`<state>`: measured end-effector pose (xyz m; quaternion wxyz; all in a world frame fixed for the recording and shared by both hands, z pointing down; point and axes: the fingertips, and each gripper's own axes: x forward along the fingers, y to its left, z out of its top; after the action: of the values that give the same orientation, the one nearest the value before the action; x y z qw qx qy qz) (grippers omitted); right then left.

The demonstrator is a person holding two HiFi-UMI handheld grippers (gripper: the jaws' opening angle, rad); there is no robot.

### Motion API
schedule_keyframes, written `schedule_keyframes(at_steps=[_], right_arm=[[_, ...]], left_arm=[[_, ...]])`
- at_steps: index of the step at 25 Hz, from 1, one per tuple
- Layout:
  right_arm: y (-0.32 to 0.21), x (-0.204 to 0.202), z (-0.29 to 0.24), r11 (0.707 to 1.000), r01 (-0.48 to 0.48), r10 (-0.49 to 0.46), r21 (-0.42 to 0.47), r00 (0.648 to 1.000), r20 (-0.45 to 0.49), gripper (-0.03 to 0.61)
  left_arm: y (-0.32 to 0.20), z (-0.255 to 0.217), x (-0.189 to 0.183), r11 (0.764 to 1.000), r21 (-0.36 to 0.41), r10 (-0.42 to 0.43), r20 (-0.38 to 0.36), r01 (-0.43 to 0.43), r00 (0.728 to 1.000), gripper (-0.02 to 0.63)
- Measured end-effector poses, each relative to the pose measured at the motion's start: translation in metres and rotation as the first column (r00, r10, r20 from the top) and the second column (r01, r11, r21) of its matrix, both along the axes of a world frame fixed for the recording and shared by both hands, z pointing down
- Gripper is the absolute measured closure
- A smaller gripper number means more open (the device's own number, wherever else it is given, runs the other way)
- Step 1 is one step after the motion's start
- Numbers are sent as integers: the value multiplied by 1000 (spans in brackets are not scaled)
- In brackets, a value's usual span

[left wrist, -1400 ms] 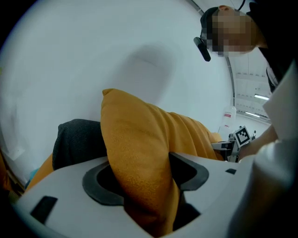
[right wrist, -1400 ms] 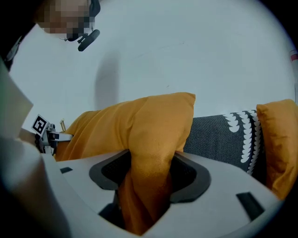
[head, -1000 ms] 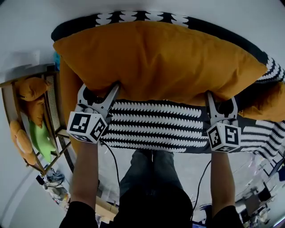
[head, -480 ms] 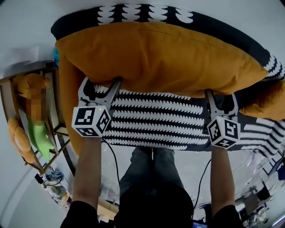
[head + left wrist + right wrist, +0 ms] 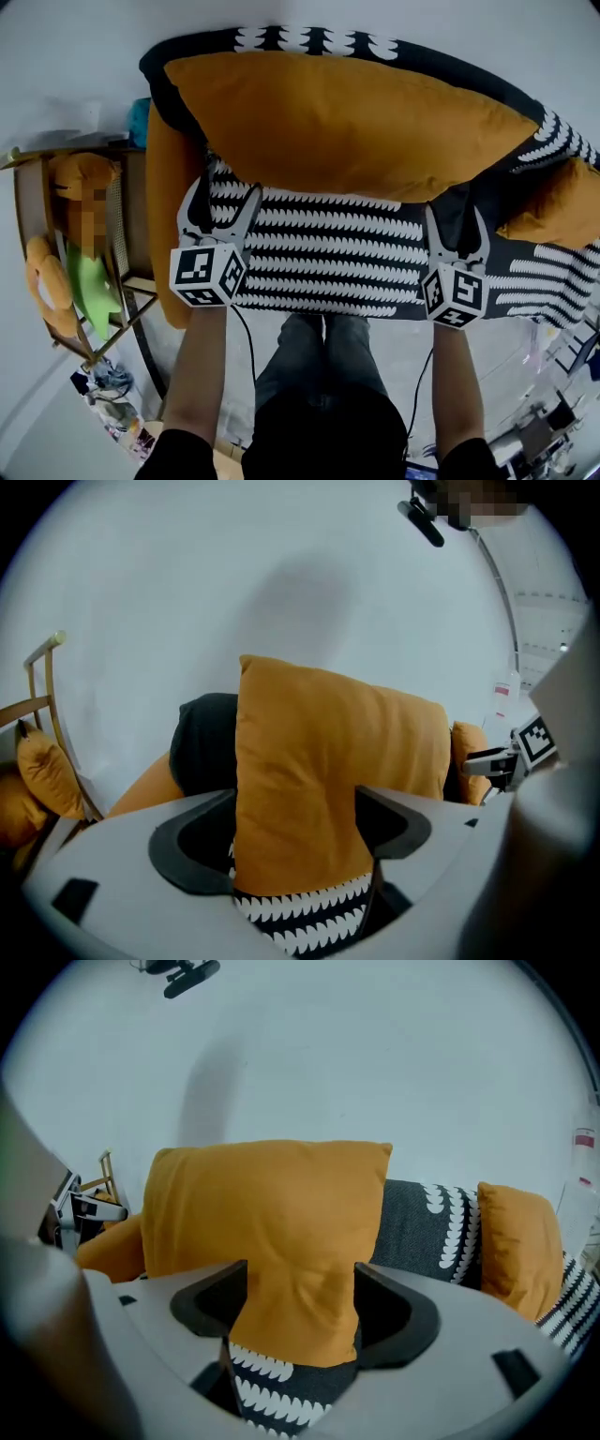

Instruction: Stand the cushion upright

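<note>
Withdrawal wants care: left tool (image 5: 225,189) and right tool (image 5: 455,212), both spread and empty, should back off straight, since the mustard-orange fabric cushion (image 5: 347,112) stands upright just beyond their tips on the black-and-white patterned seat (image 5: 328,253).

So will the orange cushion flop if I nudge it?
Likely soft: the orange cushion is creased at its base. Leaning against the sofa back, it probably stays upright, though a forward nudge could tip it onto the seat.
</note>
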<state>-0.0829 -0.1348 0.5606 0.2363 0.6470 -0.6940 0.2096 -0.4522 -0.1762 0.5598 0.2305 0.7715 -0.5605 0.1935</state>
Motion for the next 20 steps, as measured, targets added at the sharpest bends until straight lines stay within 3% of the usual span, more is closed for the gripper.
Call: schedule_keyframes(at_steps=[3, 7, 14, 20], right_arm=[[2, -12, -27, 998, -3, 1, 55, 1000, 27, 221], [31, -45, -74, 996, 45, -49, 82, 997, 57, 311], [66, -92, -177, 975, 100, -113, 199, 992, 53, 360], [79, -113, -250, 958, 78, -105, 275, 991, 83, 388]], left_arm=[[2, -29, 0, 998, 54, 19, -11, -18, 1000, 205], [25, -76, 5, 996, 78, 43, -44, -40, 998, 240], [67, -167, 0, 986, 149, 92, -76, -80, 993, 399], [96, -257, -17, 956, 282, 105, -87, -77, 991, 503]])
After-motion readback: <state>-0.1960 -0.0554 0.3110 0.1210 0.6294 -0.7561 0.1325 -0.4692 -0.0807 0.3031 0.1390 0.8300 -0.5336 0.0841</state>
